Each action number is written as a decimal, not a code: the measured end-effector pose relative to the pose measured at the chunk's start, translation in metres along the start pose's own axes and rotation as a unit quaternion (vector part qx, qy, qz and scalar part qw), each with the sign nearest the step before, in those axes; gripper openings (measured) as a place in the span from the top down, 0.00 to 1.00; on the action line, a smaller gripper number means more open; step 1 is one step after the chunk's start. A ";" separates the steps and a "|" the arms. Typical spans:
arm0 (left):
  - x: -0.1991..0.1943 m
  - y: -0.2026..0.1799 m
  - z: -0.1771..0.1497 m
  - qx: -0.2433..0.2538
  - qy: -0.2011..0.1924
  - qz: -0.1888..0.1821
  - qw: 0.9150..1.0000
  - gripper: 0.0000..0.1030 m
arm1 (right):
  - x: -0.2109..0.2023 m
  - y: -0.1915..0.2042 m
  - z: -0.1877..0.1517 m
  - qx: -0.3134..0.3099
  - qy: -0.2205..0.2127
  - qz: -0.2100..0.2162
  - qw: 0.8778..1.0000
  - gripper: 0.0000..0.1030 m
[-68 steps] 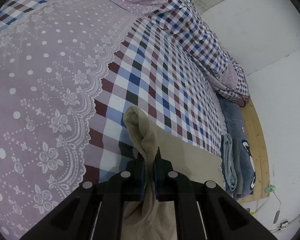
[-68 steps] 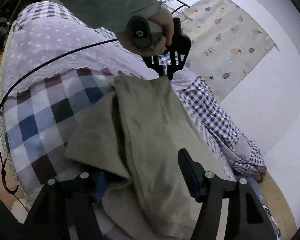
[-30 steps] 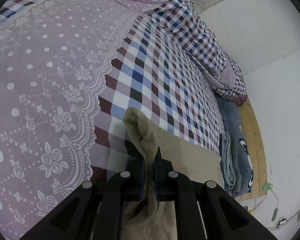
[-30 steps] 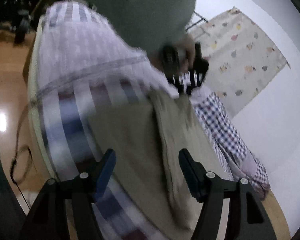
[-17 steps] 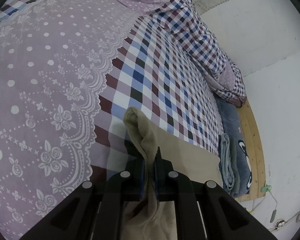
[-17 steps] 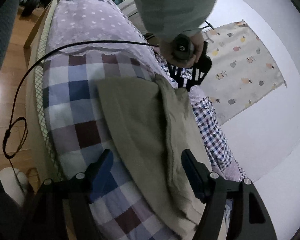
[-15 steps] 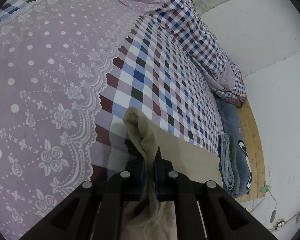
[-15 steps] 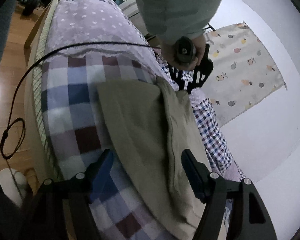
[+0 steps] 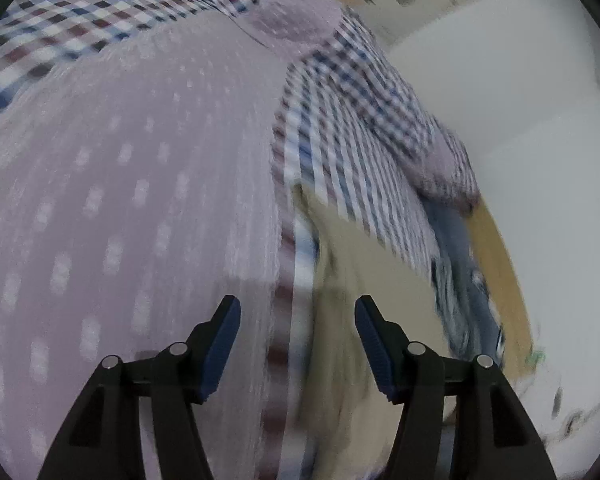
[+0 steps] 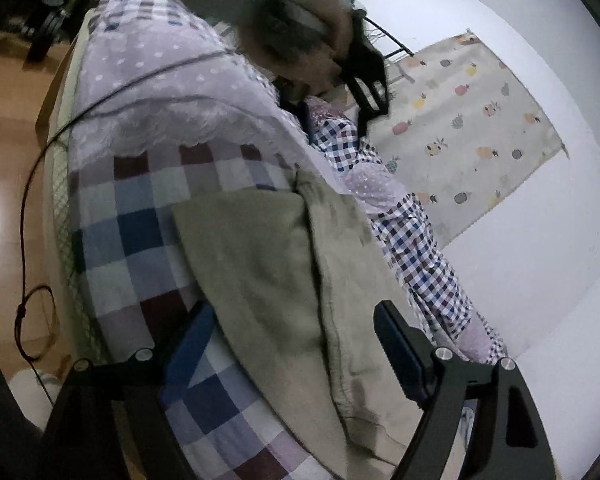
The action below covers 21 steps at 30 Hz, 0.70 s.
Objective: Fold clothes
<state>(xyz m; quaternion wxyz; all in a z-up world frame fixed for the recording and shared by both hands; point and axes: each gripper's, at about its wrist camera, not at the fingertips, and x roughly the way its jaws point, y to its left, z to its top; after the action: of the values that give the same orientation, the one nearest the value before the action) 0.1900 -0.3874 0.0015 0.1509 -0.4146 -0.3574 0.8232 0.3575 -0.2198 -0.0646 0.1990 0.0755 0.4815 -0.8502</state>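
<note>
Your left gripper has just been opening; its jaws now stand spread with nothing between them, above the lilac dotted cover. The khaki garment lies folded on the checked bedspread, near the bed's edge. Your right gripper has also been opening, and its jaws stand wide on both sides of the garment, not pressing it. A black cable hangs beside the bed. At the far side you see blue folded cloth. The left wrist view is much blurred, so the garment's edges there are hard to make out.
</note>
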 end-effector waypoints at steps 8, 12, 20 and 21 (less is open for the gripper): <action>-0.013 -0.014 -0.108 0.047 0.026 0.011 0.998 0.38 | -0.013 -0.031 -0.003 0.063 0.006 0.019 0.998 0.17; -0.009 -0.012 -0.129 0.030 0.053 0.023 0.998 0.38 | -0.018 -0.047 -0.011 0.083 0.016 0.017 0.996 0.17; 0.010 -0.022 -0.146 0.024 0.119 0.041 0.992 0.38 | -0.020 -0.063 -0.024 0.095 0.027 0.014 0.995 0.17; 0.010 -0.021 -0.147 0.015 0.118 0.036 0.992 0.38 | -0.022 -0.063 -0.024 0.095 0.026 0.015 0.995 0.17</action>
<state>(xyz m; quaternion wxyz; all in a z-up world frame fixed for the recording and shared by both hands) 0.2984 -0.2991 -0.0482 0.1678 -0.5192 -0.3098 0.7787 0.3502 -0.1650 -0.0208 0.1910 0.1235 0.4024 -0.8868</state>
